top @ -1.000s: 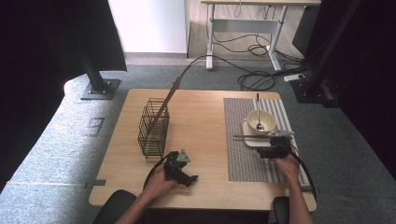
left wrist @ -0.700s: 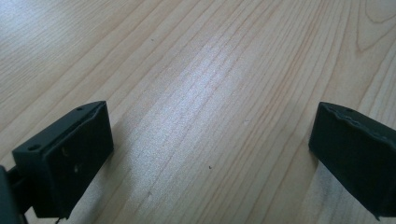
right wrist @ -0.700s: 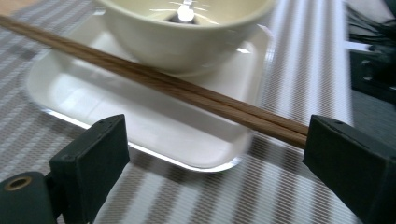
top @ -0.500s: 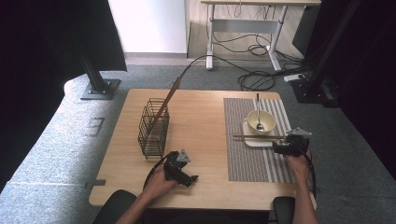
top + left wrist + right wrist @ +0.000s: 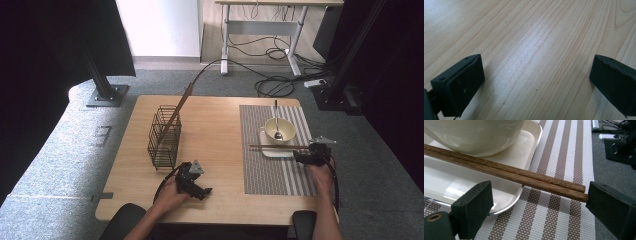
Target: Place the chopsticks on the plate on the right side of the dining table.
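Right tool (image 5: 534, 202) stood wide open at the chopsticks' (image 5: 506, 173) near tips; their long axis ran straight ahead, between its jaws.

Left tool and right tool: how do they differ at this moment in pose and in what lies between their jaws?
The left tool lies low on the bare wooden table, with nothing but wood grain between its jaws. The right tool sits at the striped placemat's right edge, its jaws either side of the chopsticks' ends, the right jaw about touching them. Both are open, each held in a hand.
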Available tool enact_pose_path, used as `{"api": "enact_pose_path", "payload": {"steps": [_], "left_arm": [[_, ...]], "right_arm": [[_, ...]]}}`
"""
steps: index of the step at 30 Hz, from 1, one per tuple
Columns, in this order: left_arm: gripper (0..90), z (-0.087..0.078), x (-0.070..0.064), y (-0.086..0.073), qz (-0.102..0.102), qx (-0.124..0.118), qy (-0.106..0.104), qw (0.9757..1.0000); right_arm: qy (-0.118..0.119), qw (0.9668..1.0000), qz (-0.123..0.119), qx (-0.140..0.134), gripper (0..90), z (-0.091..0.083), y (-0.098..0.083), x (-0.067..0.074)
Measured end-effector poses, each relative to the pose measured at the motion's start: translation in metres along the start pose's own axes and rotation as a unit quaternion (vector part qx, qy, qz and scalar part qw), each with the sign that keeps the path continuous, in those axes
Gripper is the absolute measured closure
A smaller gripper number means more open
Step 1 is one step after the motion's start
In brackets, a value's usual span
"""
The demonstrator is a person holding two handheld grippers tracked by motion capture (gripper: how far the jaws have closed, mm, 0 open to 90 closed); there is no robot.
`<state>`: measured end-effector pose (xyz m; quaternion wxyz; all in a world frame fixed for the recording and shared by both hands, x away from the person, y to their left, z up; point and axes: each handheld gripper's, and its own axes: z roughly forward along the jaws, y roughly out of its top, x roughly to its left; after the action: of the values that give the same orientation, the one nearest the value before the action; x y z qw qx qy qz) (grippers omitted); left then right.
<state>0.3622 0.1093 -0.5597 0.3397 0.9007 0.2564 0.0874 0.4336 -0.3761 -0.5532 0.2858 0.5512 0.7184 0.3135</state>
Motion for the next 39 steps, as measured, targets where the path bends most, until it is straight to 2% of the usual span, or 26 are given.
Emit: {"api": "enact_pose_path", "payload": {"steps": [5,14,20,26,39], "left_arm": [[0.0,0.0,0.0,0.0,0.0,0.0,0.0,1.0],[0.0,0.0,0.0,0.0,0.0,0.0,0.0,1.0],[0.0,0.0,0.0,0.0,0.0,0.0,0.0,1.0],[0.0,0.0,0.0,0.0,0.0,0.0,0.0,1.0],[0.0,0.0,0.0,0.0,0.0,0.0,0.0,1.0]], "right_arm": [[0.005,1.0,-0.002,0.0,12.1,0.0,0.0,0.002],[0.01,0.9999,-0.009,0.001,12.9,0.002,0.003,0.009],[0.007,0.9999,-0.011,0.002,12.6,0.002,0.003,0.01],[-0.009,0.9999,-0.014,0.003,13.1,-0.004,0.003,0.011],[-0.002,0.9999,-0.015,0.0,16.5,-0.005,0.003,0.013]]}}
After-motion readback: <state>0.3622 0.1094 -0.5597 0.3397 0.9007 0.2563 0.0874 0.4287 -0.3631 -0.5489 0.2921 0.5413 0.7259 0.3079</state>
